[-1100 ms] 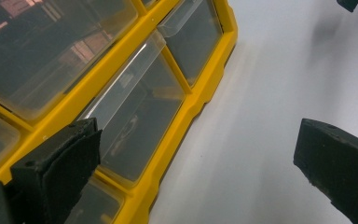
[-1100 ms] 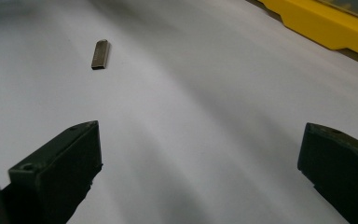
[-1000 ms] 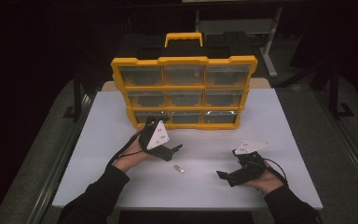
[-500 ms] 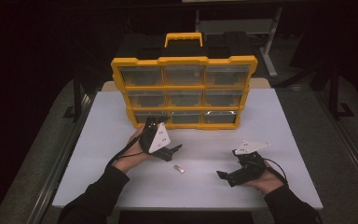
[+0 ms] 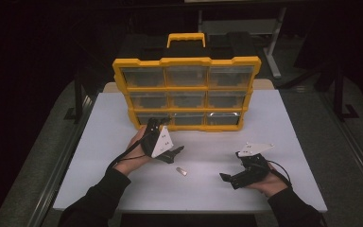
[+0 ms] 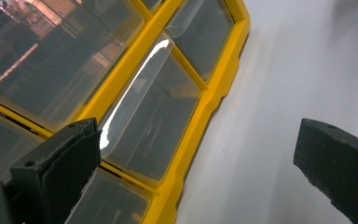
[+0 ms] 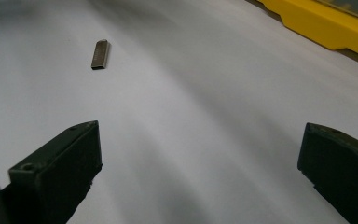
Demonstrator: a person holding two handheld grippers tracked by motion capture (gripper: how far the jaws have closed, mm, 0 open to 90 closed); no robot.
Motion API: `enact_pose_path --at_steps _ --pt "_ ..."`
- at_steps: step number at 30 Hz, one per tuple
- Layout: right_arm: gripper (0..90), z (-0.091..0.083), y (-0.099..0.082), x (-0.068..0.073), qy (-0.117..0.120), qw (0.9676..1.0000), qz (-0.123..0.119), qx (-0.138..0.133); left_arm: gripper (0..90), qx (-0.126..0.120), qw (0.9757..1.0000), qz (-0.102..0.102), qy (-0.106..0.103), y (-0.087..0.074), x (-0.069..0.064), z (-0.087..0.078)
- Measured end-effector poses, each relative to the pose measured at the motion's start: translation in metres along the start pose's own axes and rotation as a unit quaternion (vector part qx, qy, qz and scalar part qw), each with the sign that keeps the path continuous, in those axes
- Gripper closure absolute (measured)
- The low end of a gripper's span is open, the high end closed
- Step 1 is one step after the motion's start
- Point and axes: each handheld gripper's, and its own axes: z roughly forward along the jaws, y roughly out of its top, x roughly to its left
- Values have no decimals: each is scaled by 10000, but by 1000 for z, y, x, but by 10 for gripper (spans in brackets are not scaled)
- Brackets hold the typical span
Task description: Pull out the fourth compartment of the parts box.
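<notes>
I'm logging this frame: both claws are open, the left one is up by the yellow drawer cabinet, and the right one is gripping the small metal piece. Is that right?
Not quite. The right claw holds nothing: the right gripper view shows the small metal piece lying on the white table, well ahead of its open jaws. The left claw is open by the yellow drawer cabinet.

drawer contents (image 5: 187, 76) too murky to tell, small metal piece (image 5: 182, 171) too small to identify
</notes>
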Motion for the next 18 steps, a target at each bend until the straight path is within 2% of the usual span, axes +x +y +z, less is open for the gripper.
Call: enact_pose_path --at_steps 18 --pt "0 0 0 0 -2 10000 -11 3 1 7 9991 355 213 2 -2 -2"
